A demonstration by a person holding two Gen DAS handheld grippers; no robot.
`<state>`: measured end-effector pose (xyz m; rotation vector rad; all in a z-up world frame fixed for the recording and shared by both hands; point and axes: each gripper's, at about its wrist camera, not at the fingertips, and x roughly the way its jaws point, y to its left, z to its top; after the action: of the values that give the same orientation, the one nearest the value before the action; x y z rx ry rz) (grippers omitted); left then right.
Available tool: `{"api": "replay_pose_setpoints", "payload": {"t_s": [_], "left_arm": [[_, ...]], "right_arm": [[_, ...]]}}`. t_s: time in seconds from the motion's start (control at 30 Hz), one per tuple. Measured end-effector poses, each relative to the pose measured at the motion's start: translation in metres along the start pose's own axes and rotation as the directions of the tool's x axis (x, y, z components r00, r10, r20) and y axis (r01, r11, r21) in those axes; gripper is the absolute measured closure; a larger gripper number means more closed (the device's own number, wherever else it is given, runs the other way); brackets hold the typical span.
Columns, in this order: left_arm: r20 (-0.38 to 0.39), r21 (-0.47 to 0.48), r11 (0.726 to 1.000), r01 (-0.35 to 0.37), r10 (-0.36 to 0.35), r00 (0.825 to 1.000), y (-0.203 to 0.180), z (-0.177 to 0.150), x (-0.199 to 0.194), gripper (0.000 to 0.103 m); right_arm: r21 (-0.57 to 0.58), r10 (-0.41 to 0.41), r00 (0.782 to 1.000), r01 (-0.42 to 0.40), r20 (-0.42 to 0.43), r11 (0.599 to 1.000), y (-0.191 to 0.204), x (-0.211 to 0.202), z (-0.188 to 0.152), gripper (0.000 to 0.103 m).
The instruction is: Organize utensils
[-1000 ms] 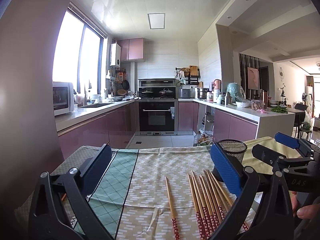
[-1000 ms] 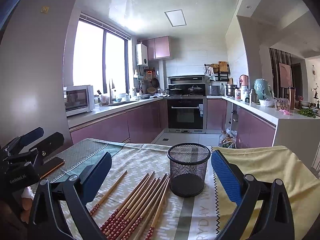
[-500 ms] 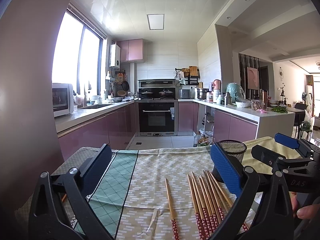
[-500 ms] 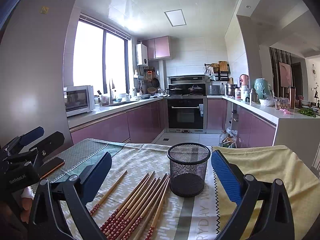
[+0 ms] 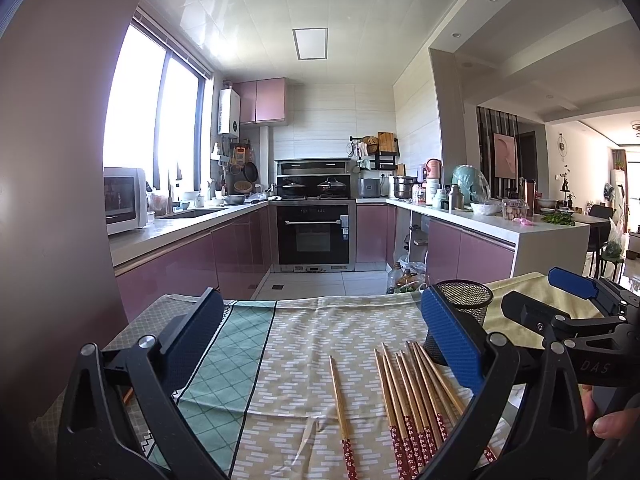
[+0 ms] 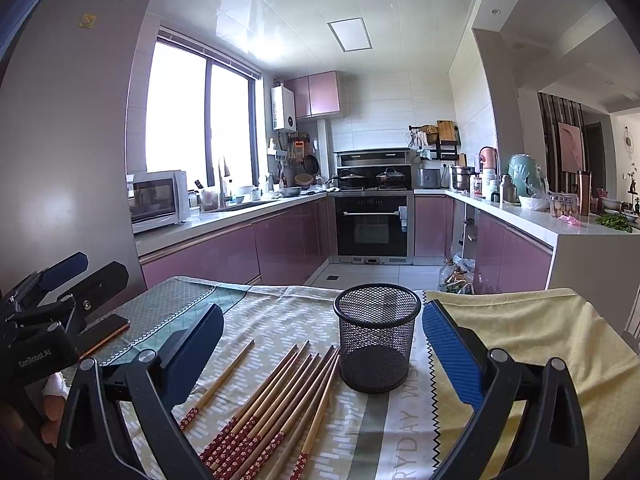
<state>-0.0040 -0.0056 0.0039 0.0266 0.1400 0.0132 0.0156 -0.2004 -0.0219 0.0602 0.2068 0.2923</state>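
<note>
Several wooden chopsticks with red patterned ends (image 6: 276, 404) lie in a fan on the tablecloth, left of a black mesh cup (image 6: 376, 344). One single chopstick (image 6: 219, 384) lies apart on their left. My right gripper (image 6: 320, 344) hovers open above the table, nothing between its fingers, the cup just inside its right finger. In the left wrist view my left gripper (image 5: 320, 336) is open and empty over the cloth, with the single chopstick (image 5: 340, 404) and the chopstick fan (image 5: 412, 396) below it. The mesh cup (image 5: 466, 304) shows behind its right finger.
A phone (image 6: 102, 330) lies on the tablecloth's left edge. The other gripper appears at each view's side (image 5: 576, 320), held by a hand (image 5: 608, 424). A yellow cloth (image 6: 532, 336) covers the table's right part. Beyond the far edge lie kitchen counters and an oven (image 6: 372, 224).
</note>
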Motion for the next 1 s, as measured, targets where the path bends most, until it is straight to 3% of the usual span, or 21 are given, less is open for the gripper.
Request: {"api": "replay_pose_setpoints", "payload": {"t_s": [1.0], "left_arm": [[0.0, 0.003, 1.0, -0.002, 0.002, 1.0, -0.0018, -0.0015, 0.0, 0.006]], "right_arm": [[0.006, 0.005, 1.0, -0.005, -0.006, 1.0, -0.0005, -0.0001, -0.003, 0.007]]}}
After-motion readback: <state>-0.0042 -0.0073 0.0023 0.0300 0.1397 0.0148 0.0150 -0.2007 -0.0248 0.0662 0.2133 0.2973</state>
